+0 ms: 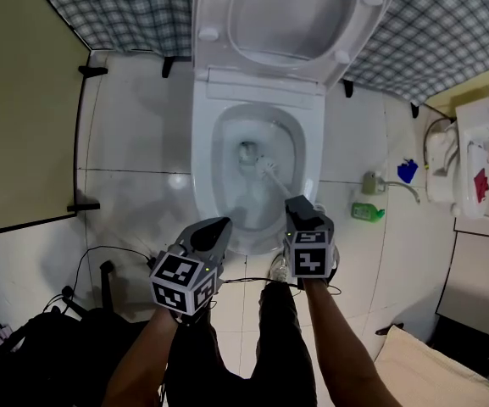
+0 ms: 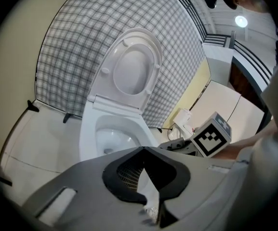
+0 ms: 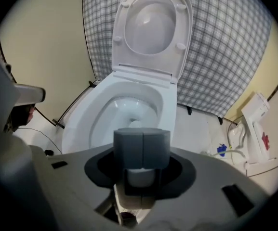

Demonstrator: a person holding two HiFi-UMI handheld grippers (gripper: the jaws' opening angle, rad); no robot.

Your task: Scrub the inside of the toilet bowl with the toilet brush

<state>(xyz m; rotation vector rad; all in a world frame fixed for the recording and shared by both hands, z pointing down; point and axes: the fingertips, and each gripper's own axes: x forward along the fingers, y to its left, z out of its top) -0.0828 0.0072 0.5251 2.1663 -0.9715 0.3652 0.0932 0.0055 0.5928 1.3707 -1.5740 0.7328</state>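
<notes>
Seen from the head, both forearms reached forward and down. The left tongs (image 1: pixel 214 227) hung clenched and empty before the one white ceramic toilet bowl (image 1: pixel 203 151). The right tongs (image 1: pixel 297 203) grasped the single white plastic toilet brush (image 1: pixel 267 168), its head inside the bowl. The left gripper view showed tongs closed on nothing; the right gripper view showed tongs clamped round the handle.
</notes>
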